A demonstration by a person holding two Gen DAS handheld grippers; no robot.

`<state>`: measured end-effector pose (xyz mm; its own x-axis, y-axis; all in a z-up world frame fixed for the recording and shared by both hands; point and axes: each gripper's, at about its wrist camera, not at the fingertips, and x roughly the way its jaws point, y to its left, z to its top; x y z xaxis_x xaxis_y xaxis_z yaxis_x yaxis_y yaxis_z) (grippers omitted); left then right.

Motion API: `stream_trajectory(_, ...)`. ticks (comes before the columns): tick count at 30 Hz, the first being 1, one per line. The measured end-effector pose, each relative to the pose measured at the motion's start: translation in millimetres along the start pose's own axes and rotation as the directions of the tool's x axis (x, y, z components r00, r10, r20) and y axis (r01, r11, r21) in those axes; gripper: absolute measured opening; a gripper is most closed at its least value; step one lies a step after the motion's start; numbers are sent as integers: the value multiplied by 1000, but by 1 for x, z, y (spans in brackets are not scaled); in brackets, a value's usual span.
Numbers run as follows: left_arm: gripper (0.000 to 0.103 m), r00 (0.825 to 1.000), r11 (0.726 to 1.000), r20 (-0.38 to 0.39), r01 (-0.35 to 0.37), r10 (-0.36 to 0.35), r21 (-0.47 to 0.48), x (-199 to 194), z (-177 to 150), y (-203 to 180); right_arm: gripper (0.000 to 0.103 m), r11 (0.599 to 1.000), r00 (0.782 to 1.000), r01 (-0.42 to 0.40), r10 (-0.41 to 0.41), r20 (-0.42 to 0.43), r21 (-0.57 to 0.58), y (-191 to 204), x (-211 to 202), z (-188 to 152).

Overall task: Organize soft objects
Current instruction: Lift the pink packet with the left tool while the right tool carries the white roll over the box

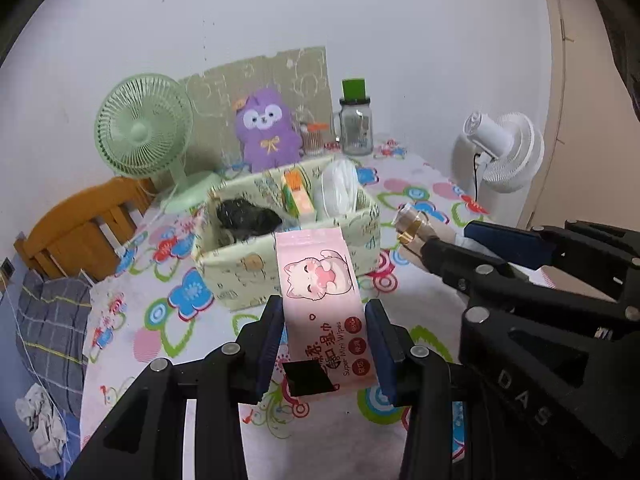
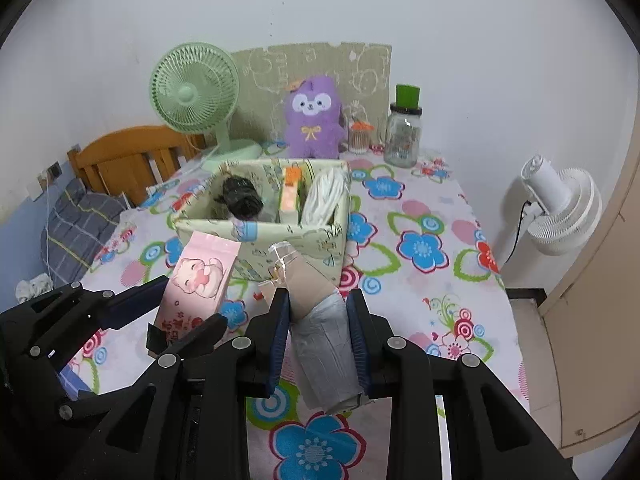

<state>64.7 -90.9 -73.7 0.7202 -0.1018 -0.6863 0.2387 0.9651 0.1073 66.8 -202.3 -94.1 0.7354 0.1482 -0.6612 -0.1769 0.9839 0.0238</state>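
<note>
Pinching a wipes pack (image 1: pixel 320 300) and a grey roll (image 2: pixel 326 344), both grippers risk items being knocked against the box (image 2: pixel 260 236) wall and dropped.

bare tablecloth (image 2: pixel 420 216) right of box (image 2: pixel 280 240); fan (image 2: pixel 192 92), plush (image 2: pixel 314 118) behind.

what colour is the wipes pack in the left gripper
Pink, with a cartoon cat; the wipes pack shows best in the left wrist view.

My pink wipes pack (image 1: pixel 320 300) reads "Super Mini Wipes" beside Chinese characters; my right claw (image 1: pixel 476 236) has "DAS" on its body.
</note>
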Motion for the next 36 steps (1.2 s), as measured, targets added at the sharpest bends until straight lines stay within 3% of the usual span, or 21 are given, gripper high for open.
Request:
stream_trajectory(19, 42, 994, 999, 95, -47, 49, -23, -31, 31, 15, 32, 999, 996, -19, 23, 82, -43, 22, -27, 37)
stream_trajectory(36, 42, 995, 997, 77, -52, 57, -64, 14, 65, 44, 32, 999, 997, -22, 25, 78, -35, 23, 24, 82)
